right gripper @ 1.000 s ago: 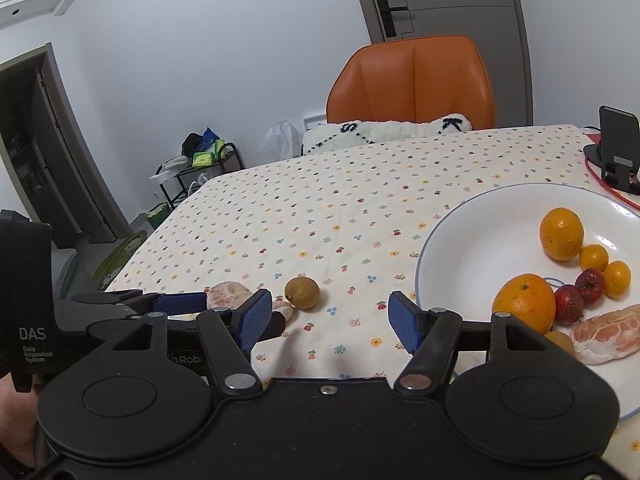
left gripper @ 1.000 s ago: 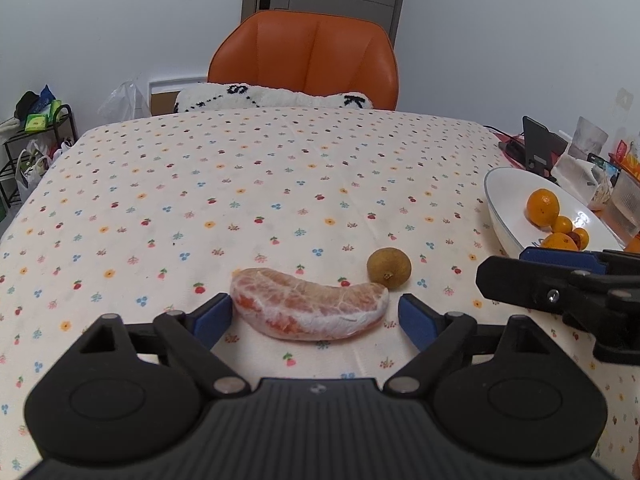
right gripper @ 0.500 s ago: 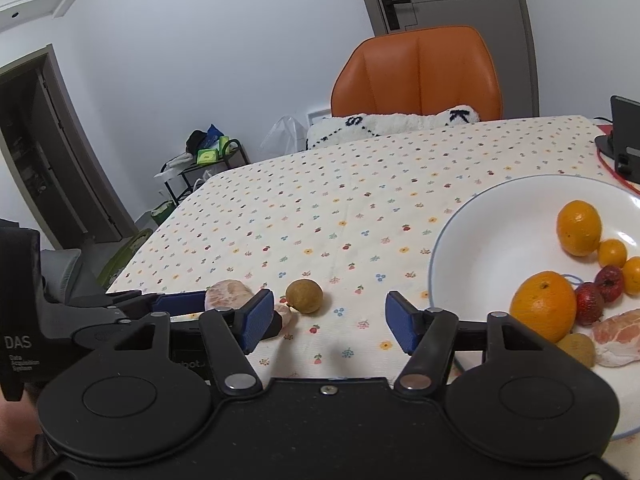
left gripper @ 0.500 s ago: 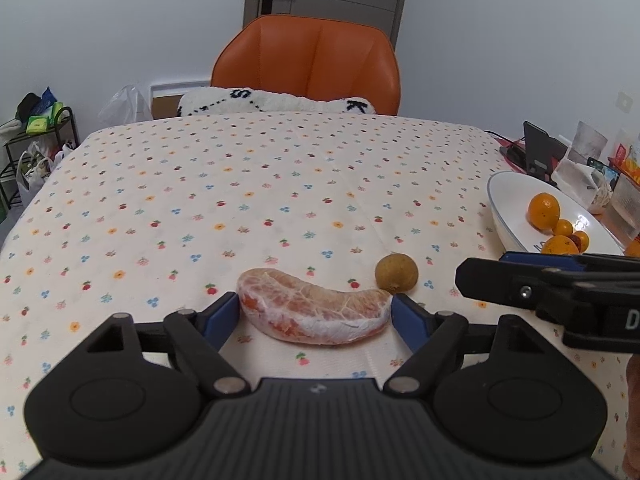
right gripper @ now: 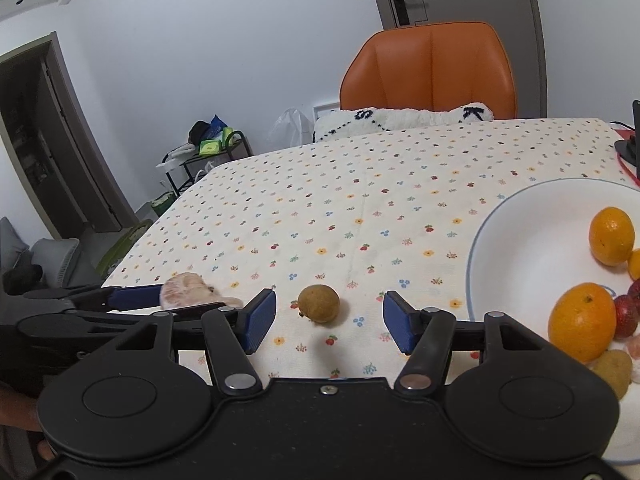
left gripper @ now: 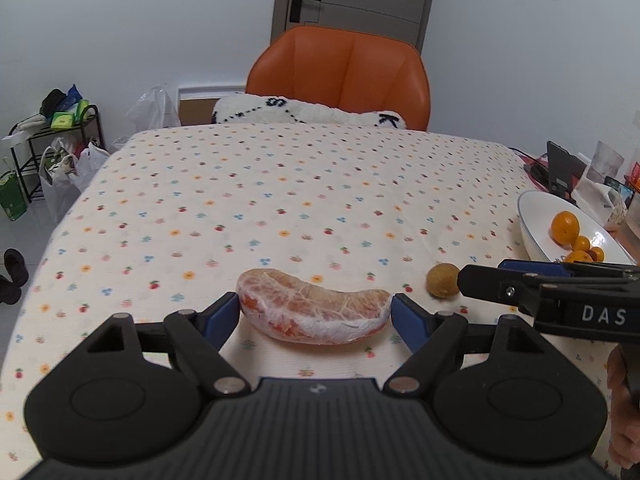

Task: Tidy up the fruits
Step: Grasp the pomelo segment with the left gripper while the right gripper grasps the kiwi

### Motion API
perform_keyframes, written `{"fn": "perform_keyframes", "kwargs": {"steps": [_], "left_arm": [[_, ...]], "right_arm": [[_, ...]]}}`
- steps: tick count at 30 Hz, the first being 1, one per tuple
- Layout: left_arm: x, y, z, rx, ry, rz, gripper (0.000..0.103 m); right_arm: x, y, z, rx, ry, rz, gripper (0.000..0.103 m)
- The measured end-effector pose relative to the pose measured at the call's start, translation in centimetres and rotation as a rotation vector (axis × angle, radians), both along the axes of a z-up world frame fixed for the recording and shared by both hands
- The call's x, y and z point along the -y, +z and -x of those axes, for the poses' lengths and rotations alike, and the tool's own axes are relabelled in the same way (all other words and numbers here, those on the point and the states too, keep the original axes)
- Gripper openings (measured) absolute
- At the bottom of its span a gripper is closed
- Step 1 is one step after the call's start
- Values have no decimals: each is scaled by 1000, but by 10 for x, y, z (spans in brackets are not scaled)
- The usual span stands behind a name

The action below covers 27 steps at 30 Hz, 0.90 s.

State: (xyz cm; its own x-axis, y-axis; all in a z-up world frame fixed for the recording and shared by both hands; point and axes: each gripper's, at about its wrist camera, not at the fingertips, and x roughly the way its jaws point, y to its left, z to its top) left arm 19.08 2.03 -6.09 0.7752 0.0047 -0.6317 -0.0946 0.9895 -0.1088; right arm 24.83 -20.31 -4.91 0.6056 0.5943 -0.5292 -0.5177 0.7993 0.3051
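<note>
A peeled pomelo segment lies crosswise between my left gripper's blue pads, which press on both of its ends; the left gripper is shut on it, low over the tablecloth. In the right wrist view the same segment shows at the left. A small round brown fruit sits on the cloth just ahead of my right gripper, centred in its gap; its fingers stand open and apart from the fruit. The white plate to the right holds oranges, small red fruits and another pomelo piece.
An orange chair with a white cushion stands at the table's far edge. A phone stand and clutter sit beyond the plate at the right. A rack with bags is off the left edge.
My left gripper's fingers have closed in until they touch both ends of the pomelo segment. My right gripper has moved left, bringing the brown fruit between its open fingers.
</note>
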Motion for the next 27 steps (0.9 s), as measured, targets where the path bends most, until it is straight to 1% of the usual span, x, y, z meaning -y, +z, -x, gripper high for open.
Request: {"fn": "perform_keyframes", "kwargs": {"steps": [7, 10, 12, 13, 16, 20, 27], "left_arm": [[-12, 8, 7, 17, 28, -2, 81], [-16, 10, 9, 25, 36, -1, 81], [-18, 12, 10, 29, 42, 6, 81], [-18, 12, 10, 30, 45, 9, 81], [-17, 14, 10, 31, 44, 12, 81], [-10, 17, 12, 40, 38, 17, 81], [15, 23, 12, 58, -10, 17, 81]], "right_arm": [[-13, -2, -4, -5, 24, 11, 52], [-19, -6, -7, -4, 25, 29, 42], [-21, -10, -11, -16, 21, 37, 28], [-22, -12, -12, -21, 21, 43, 27], [-22, -11, -10, -10, 23, 52, 25], [-11, -4, -4, 8, 2, 33, 25], [22, 12, 6, 35, -44, 5, 25]]}}
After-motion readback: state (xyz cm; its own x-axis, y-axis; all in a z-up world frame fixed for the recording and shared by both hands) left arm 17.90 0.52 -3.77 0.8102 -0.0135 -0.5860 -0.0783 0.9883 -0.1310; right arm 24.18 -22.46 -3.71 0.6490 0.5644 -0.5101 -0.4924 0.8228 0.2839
